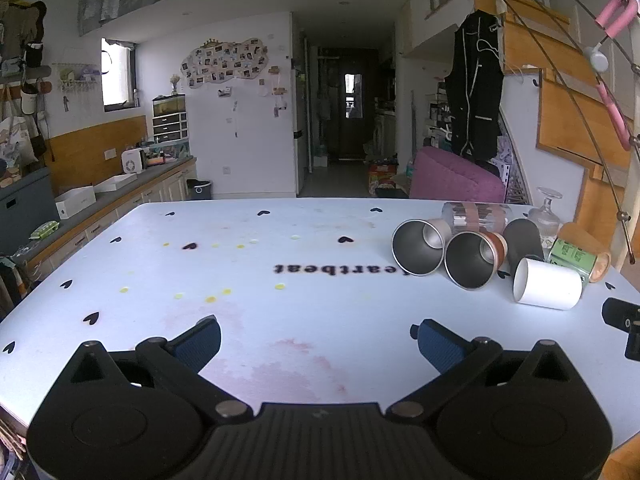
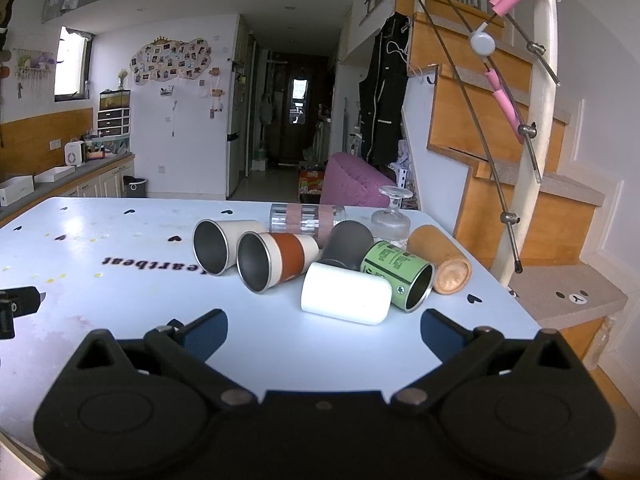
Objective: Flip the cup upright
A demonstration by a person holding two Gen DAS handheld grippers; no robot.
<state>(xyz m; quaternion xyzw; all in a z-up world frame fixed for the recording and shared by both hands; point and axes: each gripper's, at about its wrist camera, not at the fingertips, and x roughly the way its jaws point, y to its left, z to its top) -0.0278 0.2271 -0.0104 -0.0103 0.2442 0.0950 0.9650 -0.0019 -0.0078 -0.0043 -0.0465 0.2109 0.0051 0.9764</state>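
Several cups lie on their sides in a cluster on the pale blue table (image 2: 120,280). A white cup (image 2: 346,298) lies nearest my right gripper (image 2: 324,330), which is open and empty just in front of it. Behind it lie a green can (image 2: 396,274), a rust-banded steel cup (image 2: 276,260), a cream steel cup (image 2: 224,244), a dark grey cup (image 2: 348,244) and a wooden cup (image 2: 440,258). My left gripper (image 1: 316,336) is open and empty over bare table, left of the cluster, where the white cup (image 1: 548,284) and the rust-banded cup (image 1: 474,260) also show.
A clear plastic cup (image 2: 306,218) lies at the back and a glass goblet (image 2: 392,216) stands upside down. The table's right edge (image 2: 516,304) is close to the cluster, with a wooden staircase (image 2: 500,160) beyond. A pink chair (image 2: 352,184) stands behind the table.
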